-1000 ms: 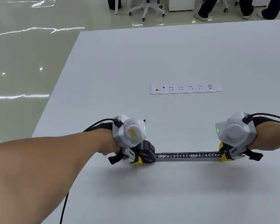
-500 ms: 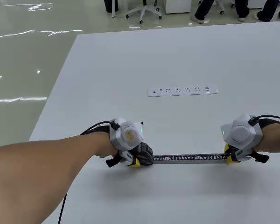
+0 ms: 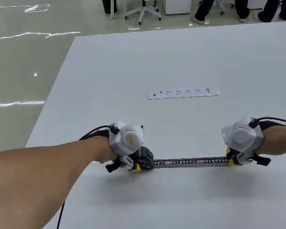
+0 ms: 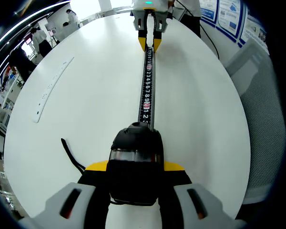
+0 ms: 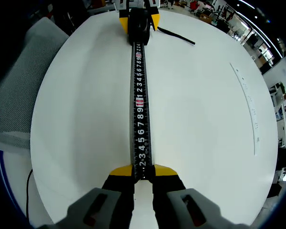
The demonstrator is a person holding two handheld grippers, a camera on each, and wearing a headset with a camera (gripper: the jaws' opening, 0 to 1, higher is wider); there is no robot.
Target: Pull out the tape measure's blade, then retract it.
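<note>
- While the left gripper has its yellow-tipped jaws clamped on either side of the black rounded tape measure case, the right gripper pinches the free end of the dark numbered steel blade between its own jaws.
- The blade runs straight between the two grippers, close to the white table, with the case at the person's left end.
- A thin black strap trails from the case onto the tabletop.
- Farther off on the table lies a long white power strip, well apart from the blade.
</note>
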